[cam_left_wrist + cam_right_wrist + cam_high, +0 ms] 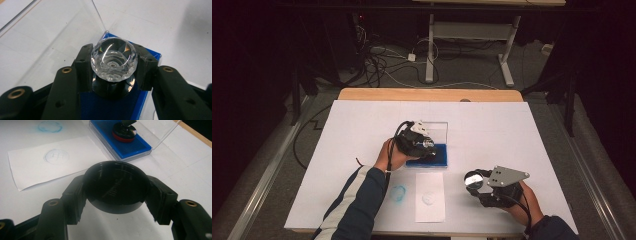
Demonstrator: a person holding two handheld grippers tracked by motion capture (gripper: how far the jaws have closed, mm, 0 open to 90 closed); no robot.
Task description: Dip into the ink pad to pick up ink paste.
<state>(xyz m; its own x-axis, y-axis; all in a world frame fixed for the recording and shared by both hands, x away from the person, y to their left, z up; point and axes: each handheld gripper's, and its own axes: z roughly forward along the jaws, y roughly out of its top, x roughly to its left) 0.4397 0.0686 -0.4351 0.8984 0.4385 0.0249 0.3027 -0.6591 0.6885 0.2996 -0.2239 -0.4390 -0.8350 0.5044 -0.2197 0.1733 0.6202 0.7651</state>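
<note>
A stamp with a clear faceted knob (pixel 113 58) stands on the blue ink pad (pixel 100 107), and my left gripper (pixel 113 65) is shut on that knob. In the high view the left gripper (pixel 424 145) is over the pad (pixel 441 156) at mid-table. From the right gripper view the stamp (pixel 124 131) shows a black and red base resting on the pad (pixel 132 148). My right gripper (pixel 116 192) is shut on a round black cap (pixel 116 186), held just above the table at the front right (pixel 473 181).
A white paper slip (pixel 430 197) with a faint round blue print (pixel 57 156) lies in front of the pad. A blue ring smudge (pixel 398 193) marks the table to its left. The pad's clear lid (pixel 437 131) lies open behind it. Cables and a desk frame (pixel 472 35) stand beyond the table.
</note>
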